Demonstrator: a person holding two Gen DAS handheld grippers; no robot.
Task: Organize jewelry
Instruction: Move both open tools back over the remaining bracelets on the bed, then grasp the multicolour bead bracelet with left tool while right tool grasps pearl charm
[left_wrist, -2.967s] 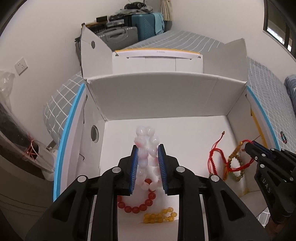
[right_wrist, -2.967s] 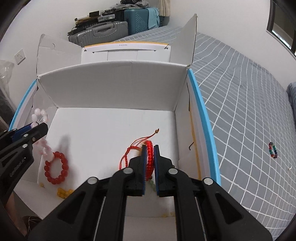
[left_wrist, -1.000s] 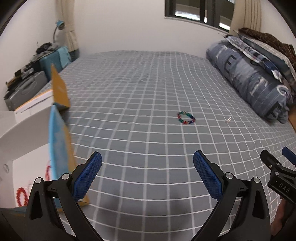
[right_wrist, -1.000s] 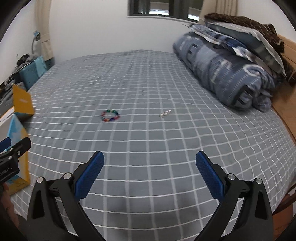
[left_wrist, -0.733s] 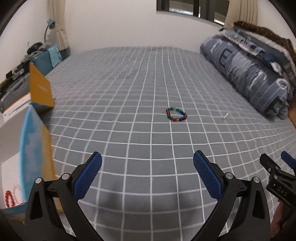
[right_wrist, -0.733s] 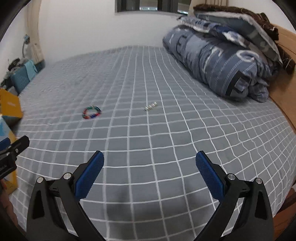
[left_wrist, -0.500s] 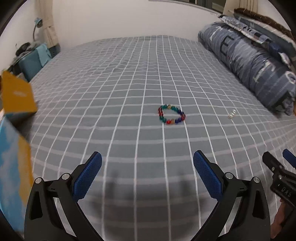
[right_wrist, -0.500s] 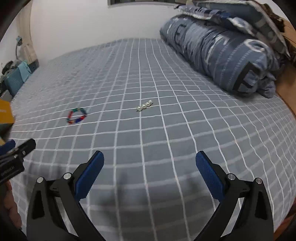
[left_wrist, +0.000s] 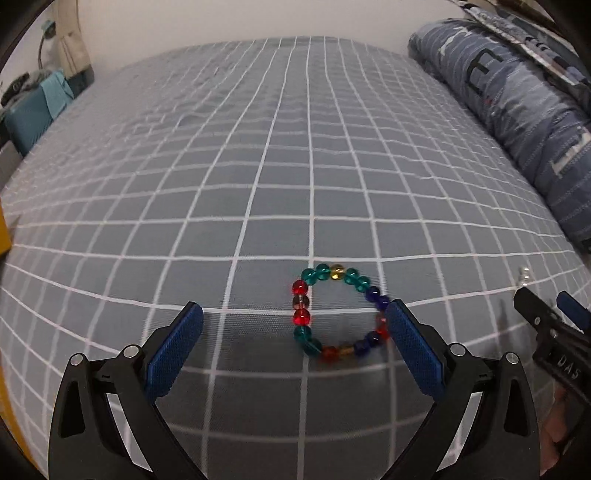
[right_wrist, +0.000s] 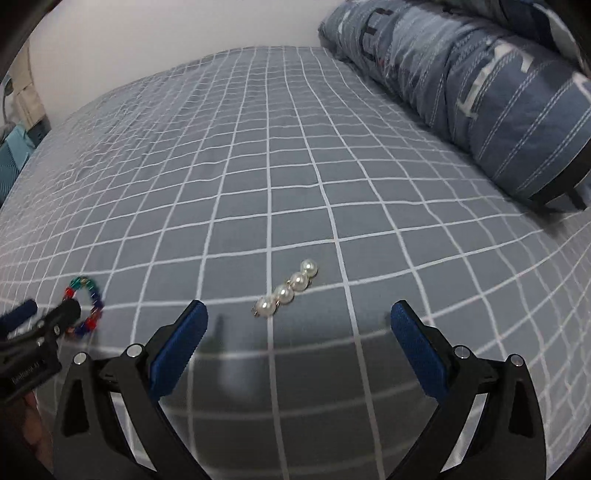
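Note:
A bracelet of teal, red, blue and yellow beads lies flat on the grey checked bedspread. My left gripper is wide open and empty, low over the bed, with the bracelet between its blue pads and nearer the right one. A short clip of several white pearls lies on the bedspread in the right wrist view. My right gripper is wide open and empty, just short of the pearl clip. The bracelet also shows at the left of the right wrist view, partly behind my left gripper.
A rolled blue striped duvet lies along the right side of the bed. A teal suitcase stands beyond the bed's far left corner. A sliver of the cardboard box shows at the left edge.
Both grippers have left the box, swung over the bed and dropped closer to it. The bracelet and pearl clip now sit right in front of the open jaws.

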